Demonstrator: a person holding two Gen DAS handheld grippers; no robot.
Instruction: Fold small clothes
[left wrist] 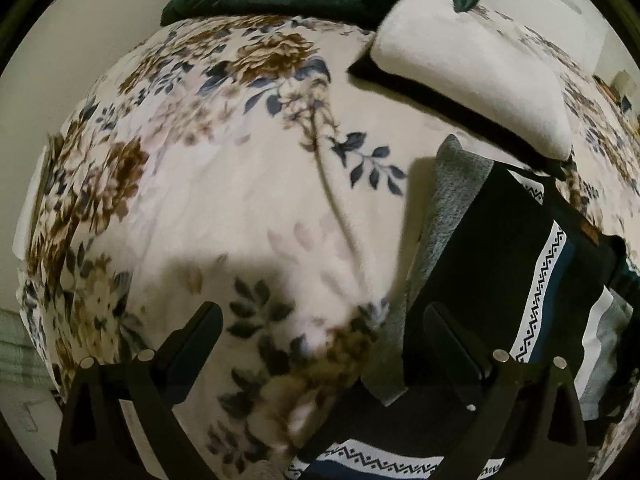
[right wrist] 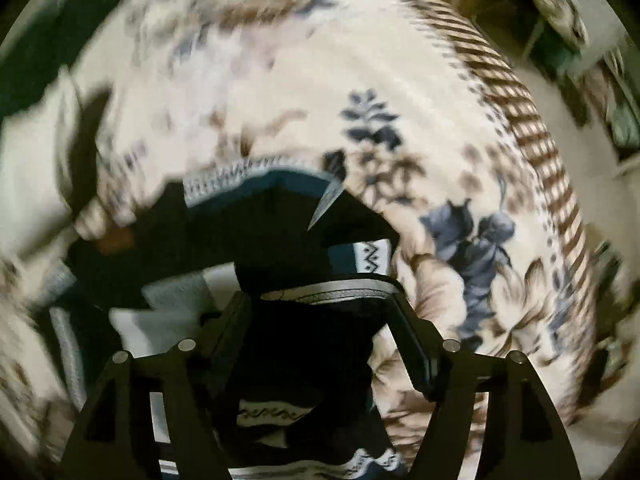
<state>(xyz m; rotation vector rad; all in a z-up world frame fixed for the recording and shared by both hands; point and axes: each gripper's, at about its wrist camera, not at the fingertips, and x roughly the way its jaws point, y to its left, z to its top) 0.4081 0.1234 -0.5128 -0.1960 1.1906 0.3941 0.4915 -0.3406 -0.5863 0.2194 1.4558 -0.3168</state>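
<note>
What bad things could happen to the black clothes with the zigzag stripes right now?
1. The right gripper has the black patterned garment between wide-apart fingers, and that view is blurred by motion, so the cloth may slip free before they close.
2. The left gripper is open with nothing in it, so the garment's gray edge has nothing holding it and may bunch up.
3. The white folded cloth lies close by and might get dragged along.

Black garment (left wrist: 500,240) with white zigzag bands; cream floral blanket (left wrist: 240,200).
</note>
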